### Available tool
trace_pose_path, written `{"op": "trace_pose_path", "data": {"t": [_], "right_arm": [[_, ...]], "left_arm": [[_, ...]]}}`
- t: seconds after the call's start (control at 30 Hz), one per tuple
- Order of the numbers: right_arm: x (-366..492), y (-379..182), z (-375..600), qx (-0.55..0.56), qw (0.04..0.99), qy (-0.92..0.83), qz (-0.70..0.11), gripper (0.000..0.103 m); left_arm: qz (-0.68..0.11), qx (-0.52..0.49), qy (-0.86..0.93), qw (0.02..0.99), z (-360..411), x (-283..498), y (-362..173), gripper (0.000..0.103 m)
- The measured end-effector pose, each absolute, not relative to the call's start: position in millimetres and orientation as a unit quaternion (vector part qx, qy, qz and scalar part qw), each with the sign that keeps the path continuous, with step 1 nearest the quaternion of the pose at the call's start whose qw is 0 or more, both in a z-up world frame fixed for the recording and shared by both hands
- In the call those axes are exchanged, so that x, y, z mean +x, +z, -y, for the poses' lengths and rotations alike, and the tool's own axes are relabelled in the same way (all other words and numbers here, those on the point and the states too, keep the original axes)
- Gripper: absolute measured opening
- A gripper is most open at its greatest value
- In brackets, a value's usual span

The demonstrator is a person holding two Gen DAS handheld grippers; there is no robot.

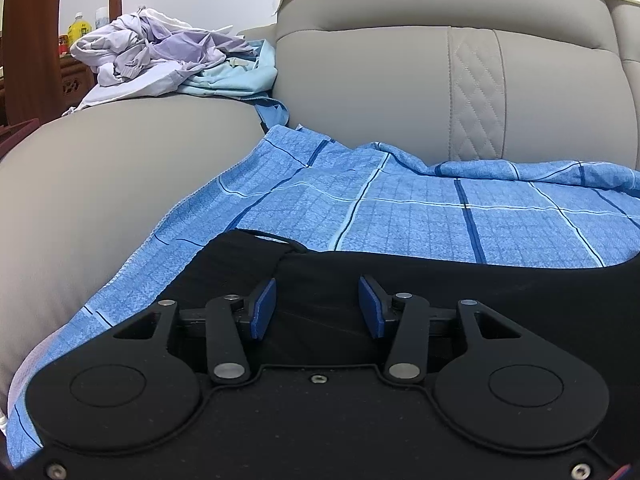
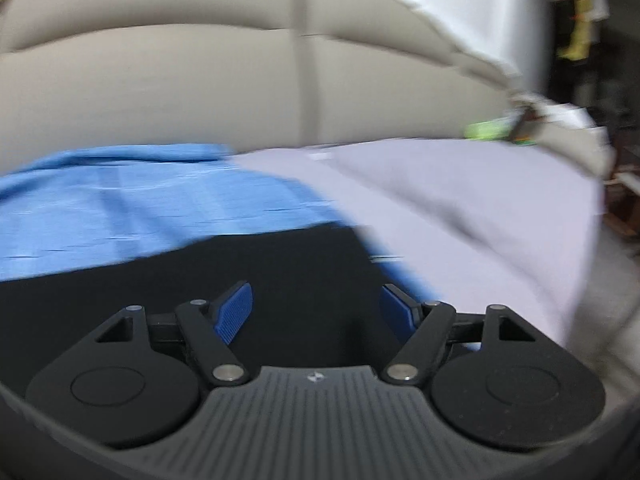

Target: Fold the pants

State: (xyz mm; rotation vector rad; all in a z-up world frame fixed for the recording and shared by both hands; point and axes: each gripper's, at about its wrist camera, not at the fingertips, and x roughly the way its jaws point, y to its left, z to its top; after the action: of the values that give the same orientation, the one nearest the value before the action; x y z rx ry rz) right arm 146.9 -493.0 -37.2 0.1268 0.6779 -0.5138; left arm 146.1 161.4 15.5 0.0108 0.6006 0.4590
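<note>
Left gripper (image 1: 318, 308) low over black pants (image 1: 440, 280), blue pads spread apart, nothing pinched; cloth lies under the gap, contact unclear. Right gripper (image 2: 316, 312) likewise above the pants (image 2: 280, 264), jaws spread wider, nothing between the pads; that view is smeared.

Pants lie flat on a blue checked sheet (image 1: 400, 208) covering the seat of a beige sofa (image 1: 360, 92). A pale lilac cloth (image 2: 460, 208) lies beside the sheet on the right.

Farther off, on the sofa's left arm, a rumpled heap of light clothes (image 1: 160, 56). Behind it, a yellow bottle (image 1: 78, 30).
</note>
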Motion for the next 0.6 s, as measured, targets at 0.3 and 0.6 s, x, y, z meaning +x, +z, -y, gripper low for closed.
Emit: {"op": "trace_pose_path", "data": {"t": [0.3, 0.6], "right_arm": [[208, -54, 476, 0.088, 0.916, -0.200, -0.337, 0.041], [215, -46, 474, 0.112, 0.917, -0.207, -0.321, 0.053]], "left_arm": [[-0.296, 0.006, 0.236, 0.926, -161, 153, 15, 0.048], [-0.296, 0.003, 0.234, 0.926, -162, 153, 15, 0.048]]}}
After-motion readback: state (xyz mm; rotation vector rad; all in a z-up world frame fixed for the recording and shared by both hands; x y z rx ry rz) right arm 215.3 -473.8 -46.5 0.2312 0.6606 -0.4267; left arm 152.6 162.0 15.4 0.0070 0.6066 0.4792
